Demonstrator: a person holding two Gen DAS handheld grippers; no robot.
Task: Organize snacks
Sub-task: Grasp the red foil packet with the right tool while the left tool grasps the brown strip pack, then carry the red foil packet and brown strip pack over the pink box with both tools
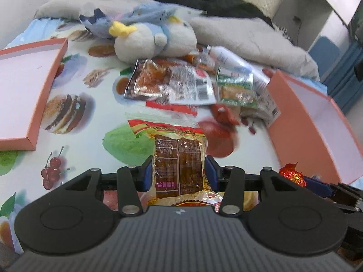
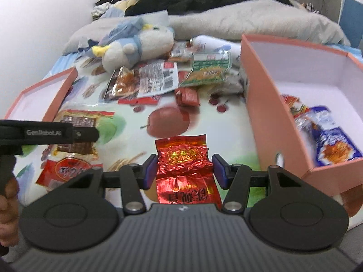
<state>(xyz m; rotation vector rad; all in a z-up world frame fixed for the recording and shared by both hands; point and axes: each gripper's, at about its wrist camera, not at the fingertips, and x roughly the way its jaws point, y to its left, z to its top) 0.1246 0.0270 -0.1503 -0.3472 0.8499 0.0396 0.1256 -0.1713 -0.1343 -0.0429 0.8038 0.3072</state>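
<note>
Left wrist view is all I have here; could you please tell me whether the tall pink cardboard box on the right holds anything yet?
Observer: Yes, the tall pink cardboard box already holds a blue-and-white crinkly snack packet.
Operator: Thank you. And what is glinting at my right edge?
Observer: That is a crumpled red foil sachet with a gold label, gripped by its two sides in the right tongs.

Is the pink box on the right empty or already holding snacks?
Holding snacks: the pink box has a blue-and-white packet and another wrapper inside, though most of its floor is bare.
</note>
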